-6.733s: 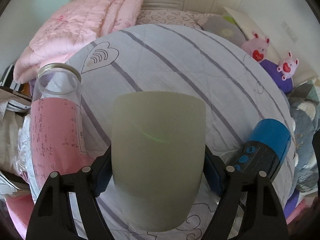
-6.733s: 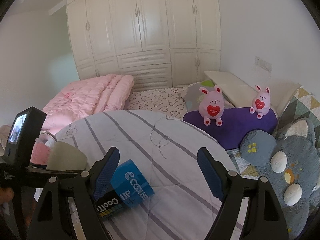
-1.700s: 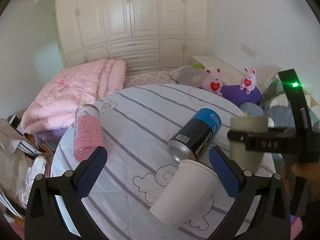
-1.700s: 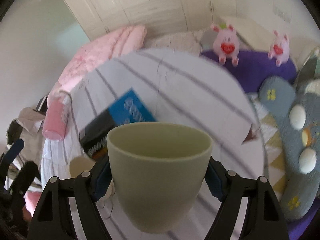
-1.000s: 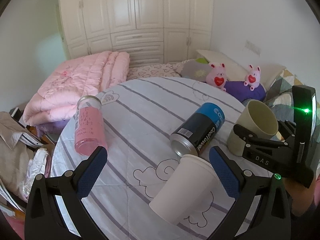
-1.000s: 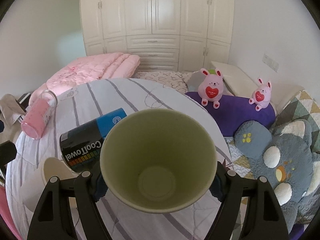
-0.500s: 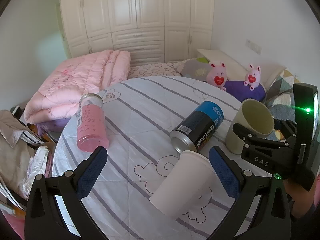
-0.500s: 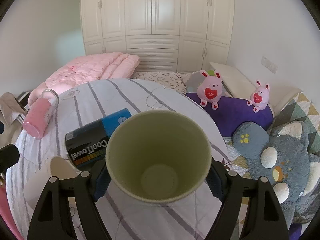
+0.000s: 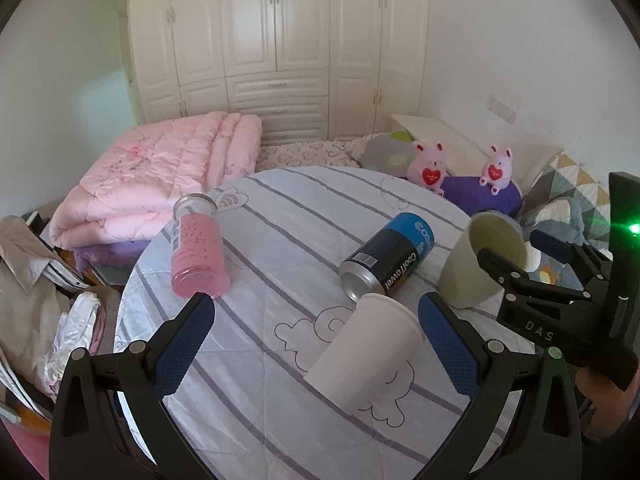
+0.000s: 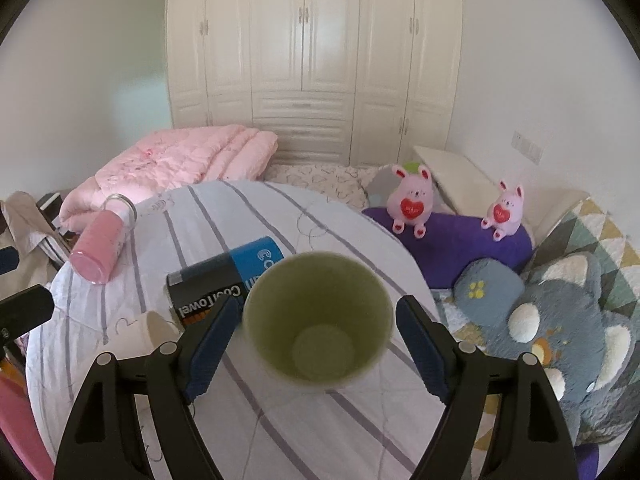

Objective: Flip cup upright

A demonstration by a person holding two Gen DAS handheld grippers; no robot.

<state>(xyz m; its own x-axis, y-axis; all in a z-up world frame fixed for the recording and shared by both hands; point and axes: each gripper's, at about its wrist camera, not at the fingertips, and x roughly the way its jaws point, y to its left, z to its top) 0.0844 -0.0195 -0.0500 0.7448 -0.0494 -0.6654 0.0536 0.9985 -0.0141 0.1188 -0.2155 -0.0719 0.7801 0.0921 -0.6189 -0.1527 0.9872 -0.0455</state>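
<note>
Both pairs of jaws stand wide apart. On the right gripper (image 10: 320,340) the blue pads flank the green cup (image 10: 318,320) with daylight on either side, the left pad close to the rim and the right pad clearly apart from it, so nothing is clamped. That cup sits mouth up on the striped round table (image 10: 280,420), its pale inner floor showing, rim tipped slightly toward the camera; from the left wrist view the same cup (image 9: 476,264) is at about 3 o'clock on the tabletop near the edge, leaning a little, with the right gripper's black fingers (image 9: 516,280) just beside it.

The left gripper (image 9: 316,344) hangs spread and empty over the near side of the table (image 9: 248,380). Between its pads, toward 5 o'clock, lies a white paper cup (image 9: 368,356) on its side. Just beyond it, toward 1 o'clock, a black and blue can (image 9: 390,260) lies on its side, its metal end almost meeting the paper cup's rim. At about 10 o'clock a pink glass jar (image 9: 198,256) lies tilted, open mouth pointing away.

Off the table at 12 o'clock: a folded pink quilt (image 9: 160,184) and white wardrobe doors (image 9: 280,48). Two pink plush rabbits (image 10: 412,200) sit on a purple cushion (image 10: 452,240) around 2 o'clock
</note>
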